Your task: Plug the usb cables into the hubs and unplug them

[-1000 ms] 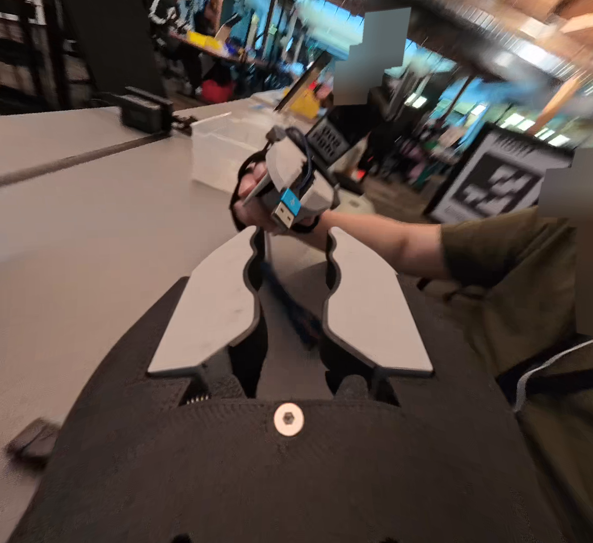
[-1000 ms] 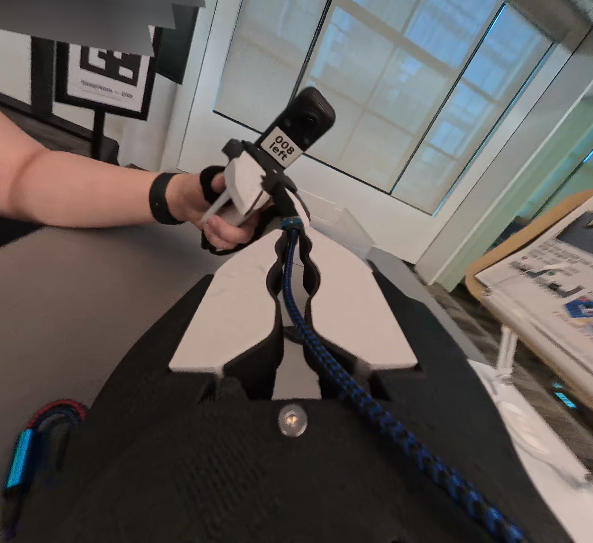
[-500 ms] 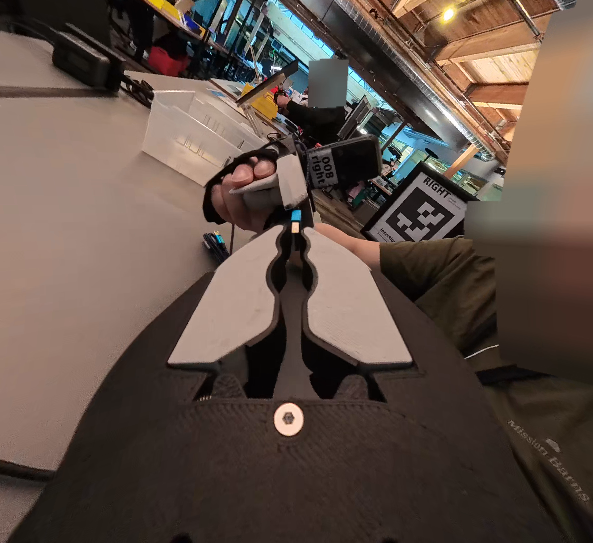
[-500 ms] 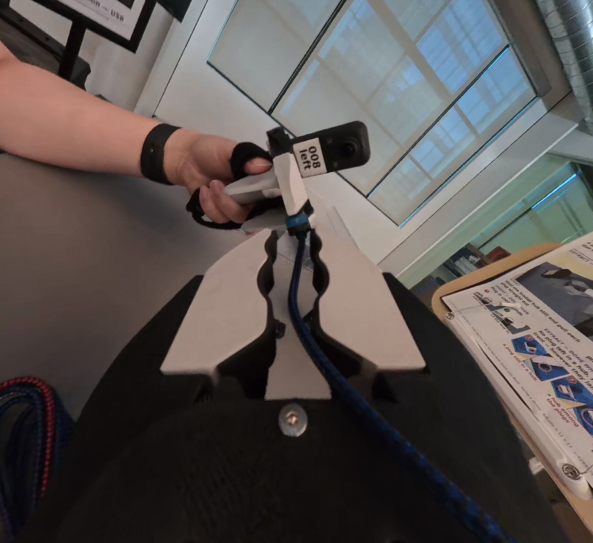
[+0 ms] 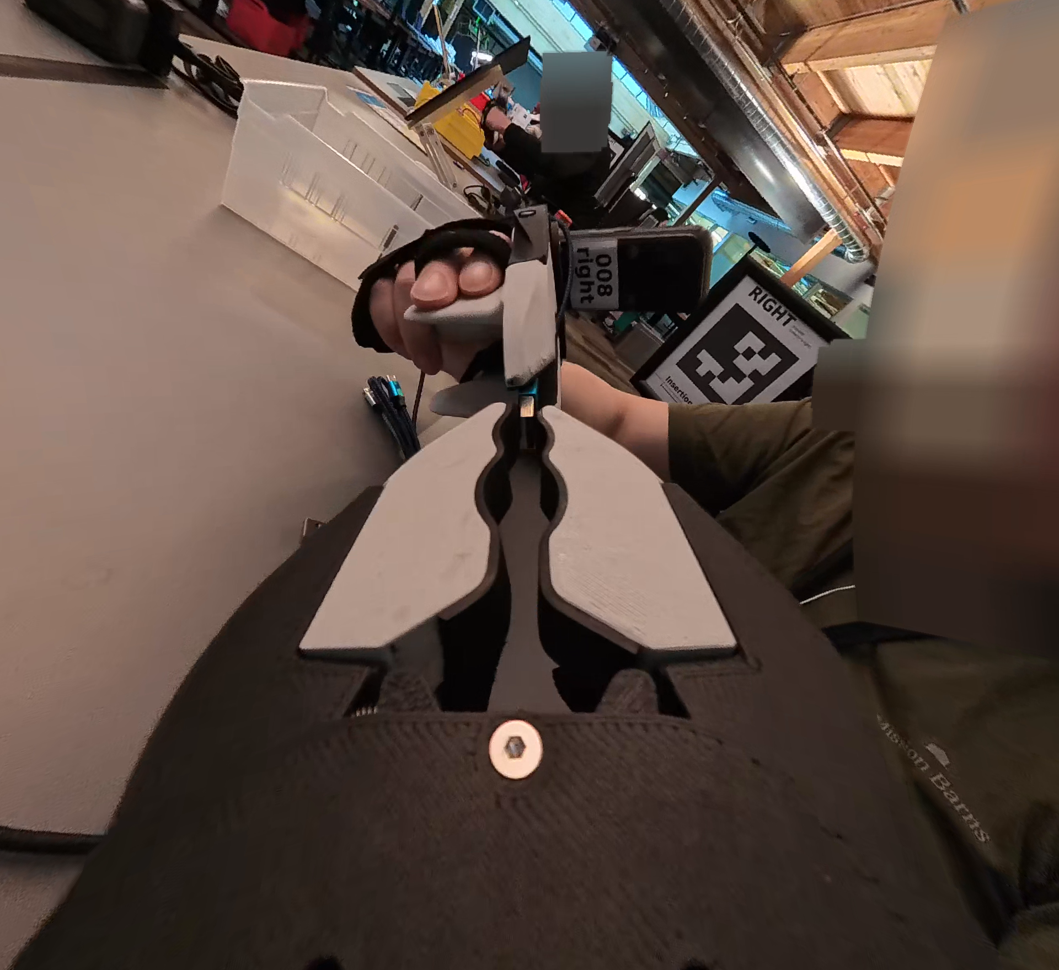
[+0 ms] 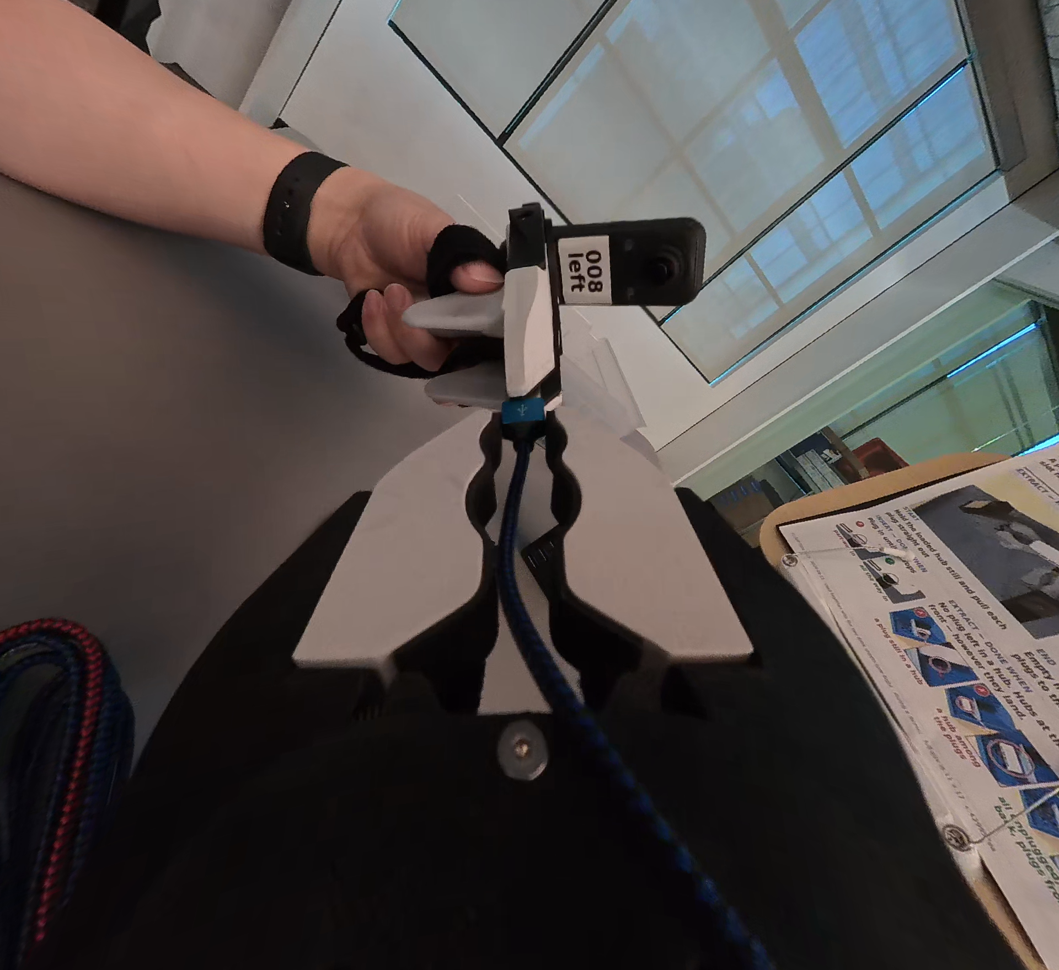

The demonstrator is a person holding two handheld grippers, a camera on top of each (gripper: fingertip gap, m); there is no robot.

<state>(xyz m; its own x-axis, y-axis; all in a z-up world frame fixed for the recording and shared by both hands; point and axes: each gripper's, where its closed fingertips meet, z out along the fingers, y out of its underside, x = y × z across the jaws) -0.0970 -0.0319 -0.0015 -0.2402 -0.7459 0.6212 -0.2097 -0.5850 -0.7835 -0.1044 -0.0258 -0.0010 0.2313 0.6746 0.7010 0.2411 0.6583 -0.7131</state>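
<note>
In the left wrist view my left gripper (image 5: pixel 524 426) is shut on a slim dark hub (image 5: pixel 517 598), seen edge-on between the grey fingers. My right gripper (image 6: pixel 522 429) is shut on a blue USB plug (image 6: pixel 521 410) with a dark blue braided cable (image 6: pixel 516 541) trailing back over it. The two grippers meet tip to tip above the table. In the left wrist view the plug's metal tip (image 5: pixel 526 405) sits at the hub's front end between my left fingertips. How deep it sits is hidden.
A grey table (image 5: pixel 143 369) lies below. On it are a clear plastic bin (image 5: pixel 321 168), a bundle of braided cables (image 5: pixel 389 403) and a black box (image 5: pixel 86 8). A marker sign (image 5: pixel 739 363) stands behind. An instruction sheet (image 6: pixel 945 627) lies right; red and blue cables (image 6: pixel 51 713) lie left.
The two grippers have come together. The plug, held apart from my left fingers a second ago, now touches the hub's end. My left fingers have narrowed.
</note>
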